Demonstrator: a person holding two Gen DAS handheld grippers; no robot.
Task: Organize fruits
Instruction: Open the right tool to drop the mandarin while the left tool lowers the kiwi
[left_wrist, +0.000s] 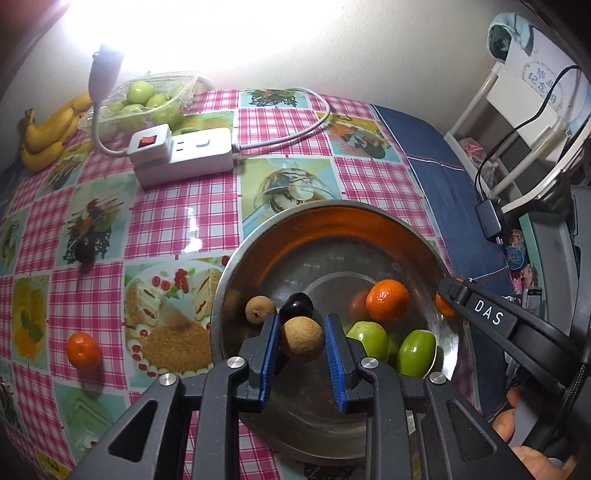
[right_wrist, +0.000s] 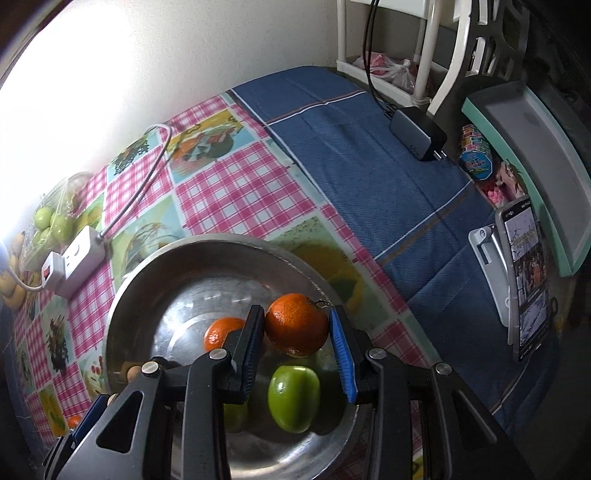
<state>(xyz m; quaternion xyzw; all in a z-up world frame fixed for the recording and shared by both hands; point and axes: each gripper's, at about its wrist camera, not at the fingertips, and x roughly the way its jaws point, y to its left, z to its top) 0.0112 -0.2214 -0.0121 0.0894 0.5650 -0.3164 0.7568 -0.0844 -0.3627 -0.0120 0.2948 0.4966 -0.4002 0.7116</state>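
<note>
Left wrist view. Blue pads of the left tool (left_wrist: 302, 341) clamp a round tan fruit (left_wrist: 302, 339), jaws narrow, gripped on both sides. Tool points steeply down; fruit hangs over the near-left part of the steel bowl (left_wrist: 255, 254), inside its rim. Straight below and just beyond: a dark plum-like fruit (left_wrist: 295, 305) and a second tan fruit (left_wrist: 259, 308) against the left wall. An orange (left_wrist: 388, 299) and two green fruits (left_wrist: 369, 338) sit to the right in the bowl. Drop point, by my reading, is directly beneath the tool. One loose tangerine (left_wrist: 83, 350) lies on the surface well left of the bowl. Right tool shows at the right edge; its state cannot be told from this view.

Right wrist view. Right tool (right_wrist: 297, 325) grips an orange fruit (right_wrist: 297, 324) between its pads, jaws set to the fruit's width. It hangs over the far-right inside of the bowl (right_wrist: 122, 306), near the rim. A green fruit (right_wrist: 293, 397) lies nearer, beneath the tool; another orange (right_wrist: 221, 332) to its left. Release looks like a short drop; green fruit below may get bumped.
</note>
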